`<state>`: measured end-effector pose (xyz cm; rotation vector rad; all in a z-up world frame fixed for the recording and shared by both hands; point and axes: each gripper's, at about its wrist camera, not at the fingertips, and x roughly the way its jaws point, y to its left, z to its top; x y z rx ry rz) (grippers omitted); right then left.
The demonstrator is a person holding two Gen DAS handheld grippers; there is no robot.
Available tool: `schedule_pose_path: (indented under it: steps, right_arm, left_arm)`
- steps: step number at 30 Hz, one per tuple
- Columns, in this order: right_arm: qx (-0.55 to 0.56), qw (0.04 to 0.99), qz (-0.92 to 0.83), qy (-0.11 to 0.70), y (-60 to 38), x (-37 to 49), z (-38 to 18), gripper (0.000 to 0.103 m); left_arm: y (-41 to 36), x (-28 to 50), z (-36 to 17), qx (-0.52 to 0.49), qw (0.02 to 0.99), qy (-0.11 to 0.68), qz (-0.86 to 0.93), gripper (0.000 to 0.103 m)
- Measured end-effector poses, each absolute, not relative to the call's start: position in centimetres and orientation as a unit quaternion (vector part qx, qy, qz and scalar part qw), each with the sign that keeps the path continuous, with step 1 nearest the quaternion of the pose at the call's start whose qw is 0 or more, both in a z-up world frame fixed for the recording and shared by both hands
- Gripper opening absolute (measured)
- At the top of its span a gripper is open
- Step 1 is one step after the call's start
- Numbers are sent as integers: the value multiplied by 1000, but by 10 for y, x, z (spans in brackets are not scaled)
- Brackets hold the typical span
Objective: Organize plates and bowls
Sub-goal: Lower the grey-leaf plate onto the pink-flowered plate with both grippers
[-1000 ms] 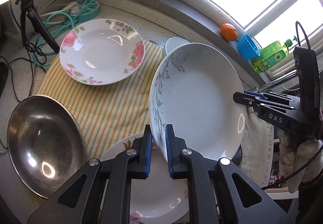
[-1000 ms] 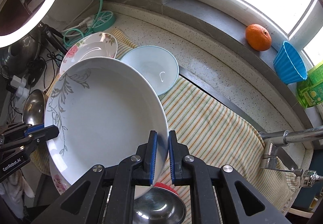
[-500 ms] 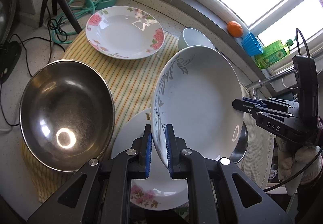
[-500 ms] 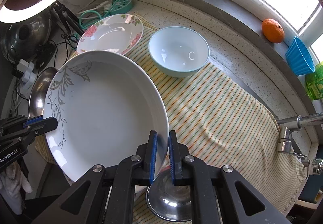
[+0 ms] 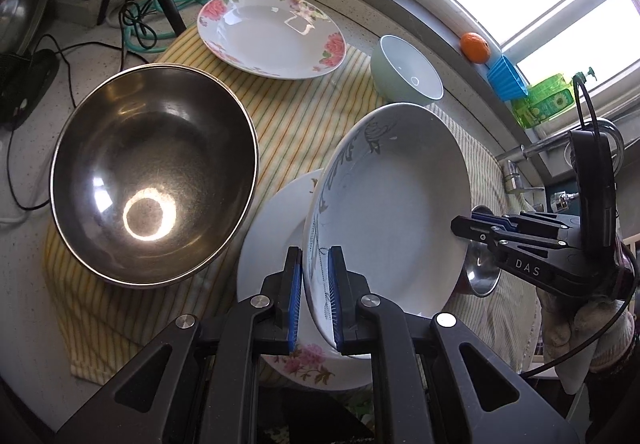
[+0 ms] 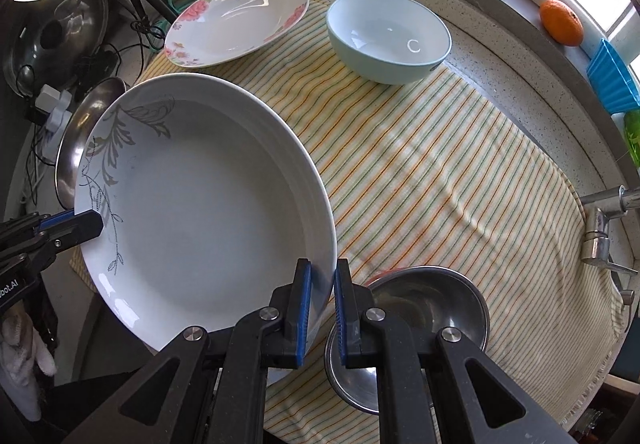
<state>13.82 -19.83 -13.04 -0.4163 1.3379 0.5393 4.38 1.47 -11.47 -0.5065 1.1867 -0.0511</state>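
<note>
Left hand-held gripper (image 5: 314,298) and right hand-held gripper (image 6: 322,310), marked "DAS", both clamped on opposite rims of one leaf-patterned plate (image 6: 208,212). Plate tilted, held above a floral plate (image 5: 272,244) on the striped cloth (image 6: 440,172). Two floral plates, two steel bowls, one pale-blue bowl (image 6: 388,38).

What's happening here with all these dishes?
A person holds a two-finger gripper in each hand, and both are clamped on opposite edges of one deep white plate with a grey leaf pattern. The left gripper and right gripper carry it tilted above a flowered plate on the striped cloth. Around it sit a large steel bowl, a small steel bowl, a pale blue bowl and a second flowered plate.
</note>
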Motion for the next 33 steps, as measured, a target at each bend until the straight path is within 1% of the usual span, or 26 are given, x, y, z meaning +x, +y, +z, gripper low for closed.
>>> schedule_pose_path:
  steps: [19,33]
  right_arm:
    - [-211,711,253,621,-187,119,-152,10]
    - [-220,705,251,625,-182,115,-164,10]
  left_arm:
    - [16,17,-138,-255,775,578,-17,11]
    - [17,13,-148,-257,764,591,-17,11]
